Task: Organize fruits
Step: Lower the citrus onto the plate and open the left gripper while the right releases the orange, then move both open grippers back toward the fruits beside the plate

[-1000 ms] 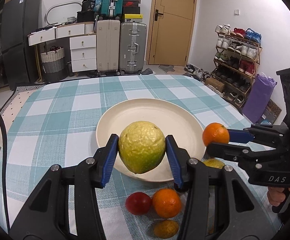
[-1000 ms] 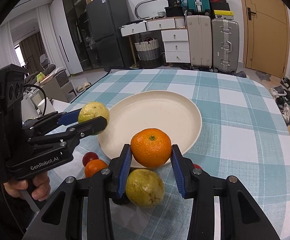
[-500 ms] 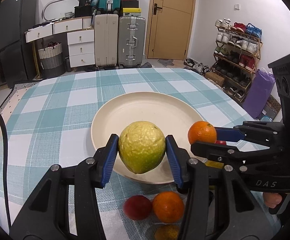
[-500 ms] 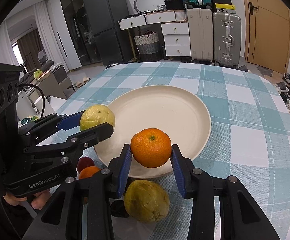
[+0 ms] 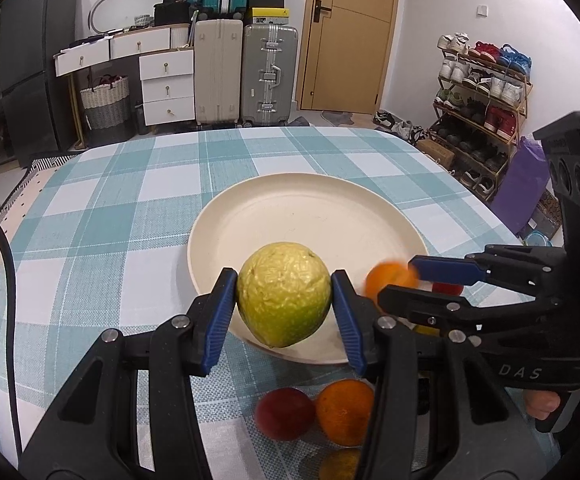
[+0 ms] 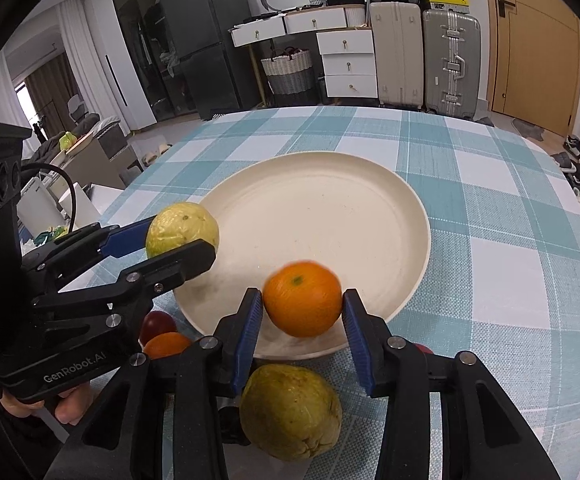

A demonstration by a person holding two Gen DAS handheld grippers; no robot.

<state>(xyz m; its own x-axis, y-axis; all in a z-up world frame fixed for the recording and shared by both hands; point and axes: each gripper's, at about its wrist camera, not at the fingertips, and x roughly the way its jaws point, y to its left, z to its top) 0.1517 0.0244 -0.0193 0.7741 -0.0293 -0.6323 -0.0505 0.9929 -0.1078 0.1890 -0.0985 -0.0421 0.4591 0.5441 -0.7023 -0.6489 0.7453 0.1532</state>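
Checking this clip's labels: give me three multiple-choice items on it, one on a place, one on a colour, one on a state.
1. Where is the mandarin between the right tool's fingers?
A. over the plate's near edge
B. on the cloth beyond the plate
C. on the shoe rack

2. What colour is the plate?
A. blue
B. cream
C. black

3. What is the left tool doing?
A. standing open and empty
B. gripping the plate's rim
C. clamping a green-yellow guava

Answers:
1 A: the mandarin shows against the plate's near rim, blurred; the right tool's jaws have just been opening, with narrow gaps at both pads.
2 B: its whole surface is pale cream.
3 C: both blue pads press the guava's sides.
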